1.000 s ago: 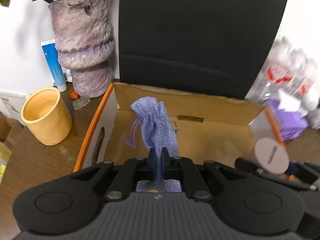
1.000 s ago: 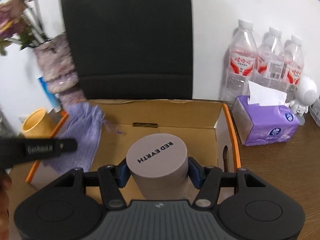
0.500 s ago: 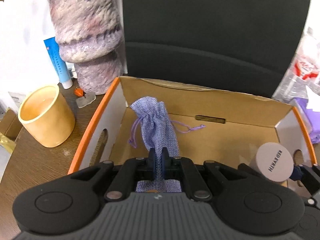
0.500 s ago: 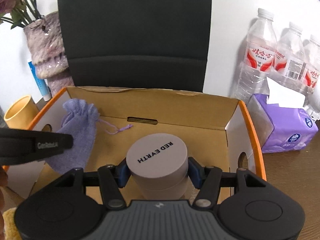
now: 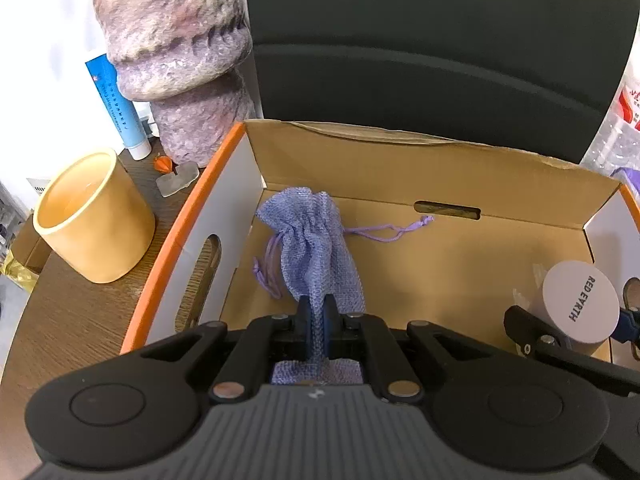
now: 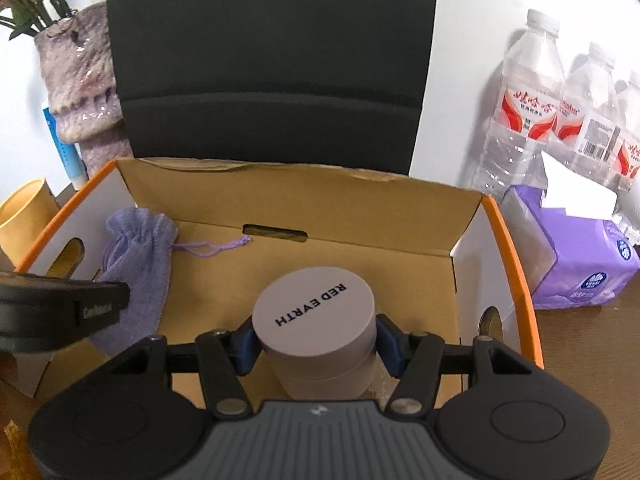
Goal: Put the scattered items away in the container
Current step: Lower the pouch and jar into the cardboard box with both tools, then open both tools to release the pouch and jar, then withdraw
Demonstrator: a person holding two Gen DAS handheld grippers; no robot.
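Left gripper (image 5: pixel 316 314), lower centre of its frame: jaws clamped on the lilac drawstring pouch (image 5: pixel 316 248), which hangs inside the cardboard box (image 5: pixel 400 152). Right gripper (image 6: pixel 316 346), lower centre: jaws half spread, pads pressing the grey round jar (image 6: pixel 316 320) over the box floor. Yellow cup (image 5: pixel 94 216) at left, outside the box.

Bright, sharp, fisheye-warped edges

wall (image 6: pixel 472 40): white | chair back (image 6: pixel 272 60): black, against wall | table (image 5: pixel 76 320): brown wood
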